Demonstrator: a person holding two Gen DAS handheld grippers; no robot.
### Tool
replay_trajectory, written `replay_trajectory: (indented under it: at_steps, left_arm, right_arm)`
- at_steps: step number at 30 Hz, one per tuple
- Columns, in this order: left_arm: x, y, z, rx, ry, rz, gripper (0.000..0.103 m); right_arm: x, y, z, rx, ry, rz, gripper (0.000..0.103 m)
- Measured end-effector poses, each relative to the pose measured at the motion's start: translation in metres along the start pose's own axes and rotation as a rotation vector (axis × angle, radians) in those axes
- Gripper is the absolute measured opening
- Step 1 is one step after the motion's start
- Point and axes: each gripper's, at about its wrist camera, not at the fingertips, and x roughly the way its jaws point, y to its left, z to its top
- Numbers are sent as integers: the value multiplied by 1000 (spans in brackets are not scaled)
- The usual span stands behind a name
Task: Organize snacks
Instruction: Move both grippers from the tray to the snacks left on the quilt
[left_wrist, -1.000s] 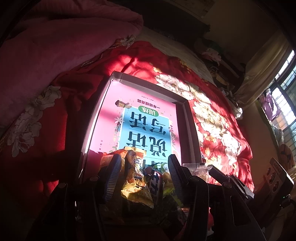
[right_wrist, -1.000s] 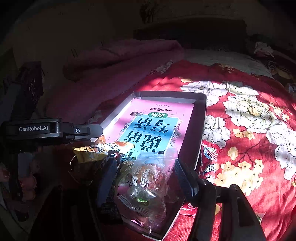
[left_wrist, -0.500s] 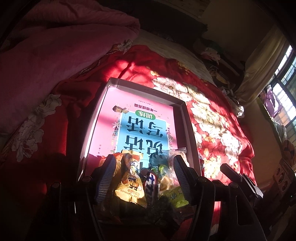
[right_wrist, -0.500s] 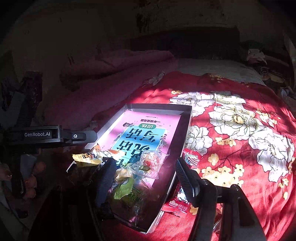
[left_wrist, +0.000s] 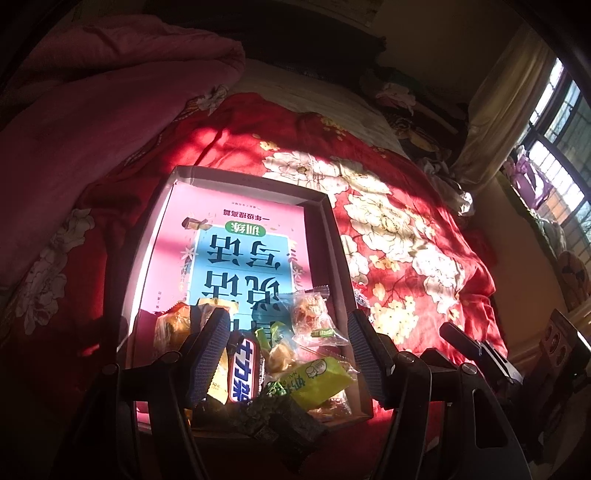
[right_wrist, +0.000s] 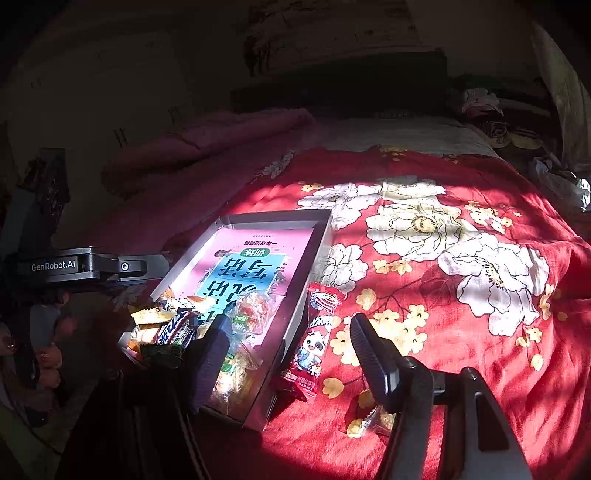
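Red floral bedspread (right_wrist: 461, 295) under a shallow cardboard box (left_wrist: 334, 236) of snacks (left_wrist: 295, 354); my left gripper (left_wrist: 288, 347) and right gripper (right_wrist: 291, 354) both gape, holding nothing.

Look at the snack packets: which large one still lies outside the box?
The red packet with the cartoon cow, on the floral quilt beside the box; the others are piled inside.
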Motion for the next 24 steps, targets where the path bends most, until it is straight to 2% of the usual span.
replay_trajectory:
  at_steps: [24]
  left_arm:
    - [25, -81, -22, 158, 96, -61, 68]
  right_arm:
    - [-25, -60, -37, 109, 78, -90, 66]
